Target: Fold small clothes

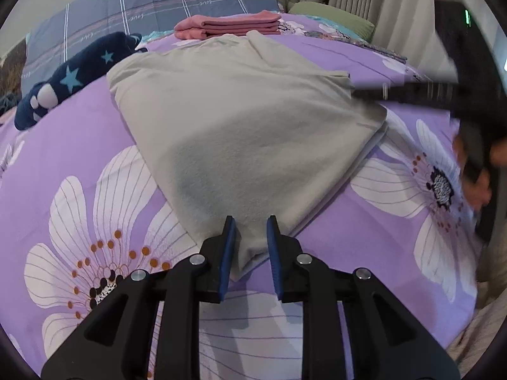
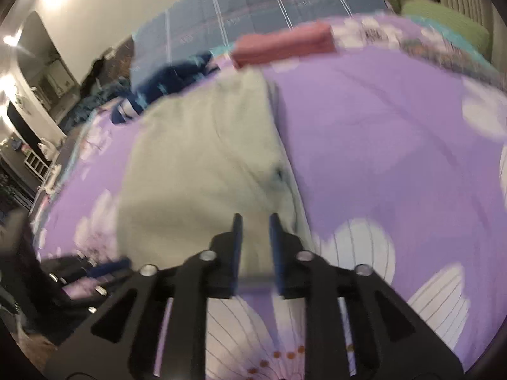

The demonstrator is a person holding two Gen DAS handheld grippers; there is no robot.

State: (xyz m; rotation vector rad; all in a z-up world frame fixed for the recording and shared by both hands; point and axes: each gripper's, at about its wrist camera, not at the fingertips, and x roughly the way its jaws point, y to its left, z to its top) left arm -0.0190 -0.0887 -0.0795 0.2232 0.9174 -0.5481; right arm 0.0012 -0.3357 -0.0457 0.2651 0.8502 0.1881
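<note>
A pale grey folded garment (image 1: 237, 120) lies on the purple flowered bed cover (image 1: 396, 247). In the left wrist view my left gripper (image 1: 252, 224) is shut on the garment's near corner, which is bunched between the blue pads. My right gripper (image 1: 358, 93) reaches in from the right, its tips at the garment's far right corner, with a person's hand (image 1: 475, 177) on its handle. The right wrist view is blurred. There my right gripper (image 2: 256, 221) stands a little open over the grey garment (image 2: 196, 158), whose near edge shows in the gap between the jaws.
A folded pink stack (image 1: 231, 25) sits behind the garment near a plaid blue-grey pillow (image 1: 158, 0). A navy garment with stars (image 1: 73, 76) lies at the left. A green cushion (image 1: 332, 15) and curtains are at the back right. The bed edge drops off at the right.
</note>
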